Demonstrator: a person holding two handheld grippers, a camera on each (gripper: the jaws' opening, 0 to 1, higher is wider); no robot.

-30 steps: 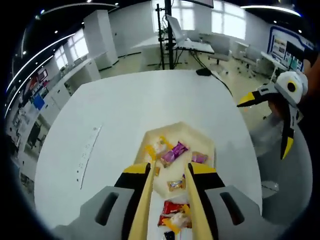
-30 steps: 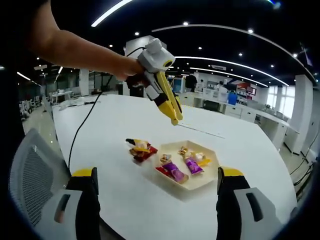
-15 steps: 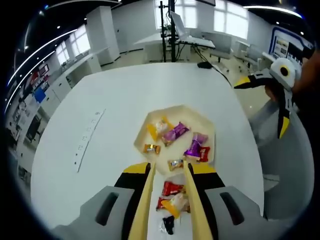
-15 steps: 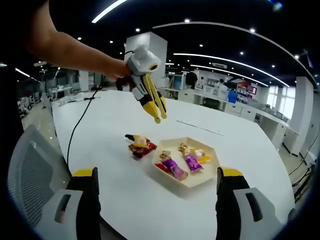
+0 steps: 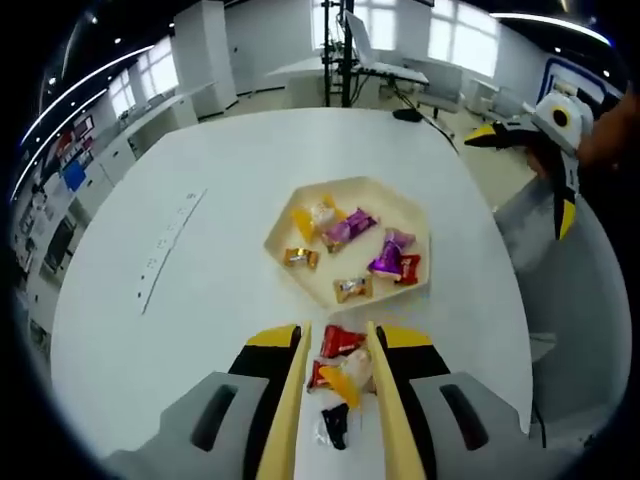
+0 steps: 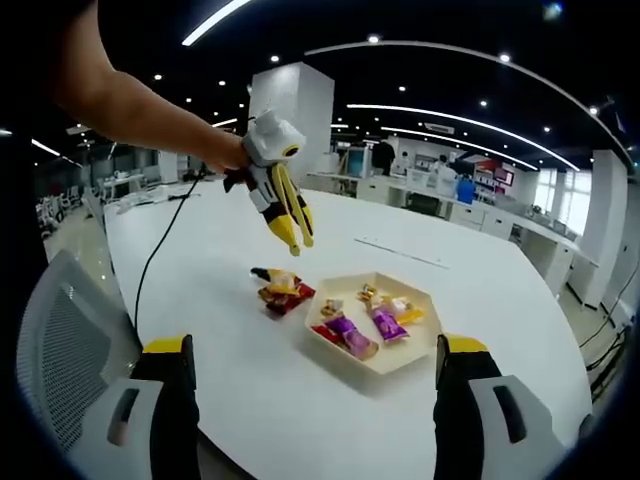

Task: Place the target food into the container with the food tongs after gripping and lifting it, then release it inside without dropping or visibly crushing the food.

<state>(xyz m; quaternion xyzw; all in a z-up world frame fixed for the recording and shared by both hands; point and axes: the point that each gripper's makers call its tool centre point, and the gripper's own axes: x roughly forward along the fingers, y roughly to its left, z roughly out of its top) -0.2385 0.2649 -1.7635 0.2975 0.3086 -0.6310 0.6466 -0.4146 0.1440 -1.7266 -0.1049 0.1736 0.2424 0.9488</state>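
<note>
My left gripper (image 6: 287,226) hangs above the white tabletop (image 5: 210,260) with its tongs nearly together and nothing between them, right over the small pile of wrapped snacks (image 5: 343,372) that lies just beside the hexagonal tray (image 5: 378,192). The tray already holds several wrapped sweets (image 6: 362,320). My right gripper (image 6: 312,400) is released, jaws wide apart, well back from the tray

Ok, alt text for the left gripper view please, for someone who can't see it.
The left gripper hangs over a small pile of wrapped snacks on a white table, jaws a little apart and holding nothing. Beyond the pile sits a hexagonal tray holding several wrapped candies, and the right gripper shows at the upper right edge.
</note>
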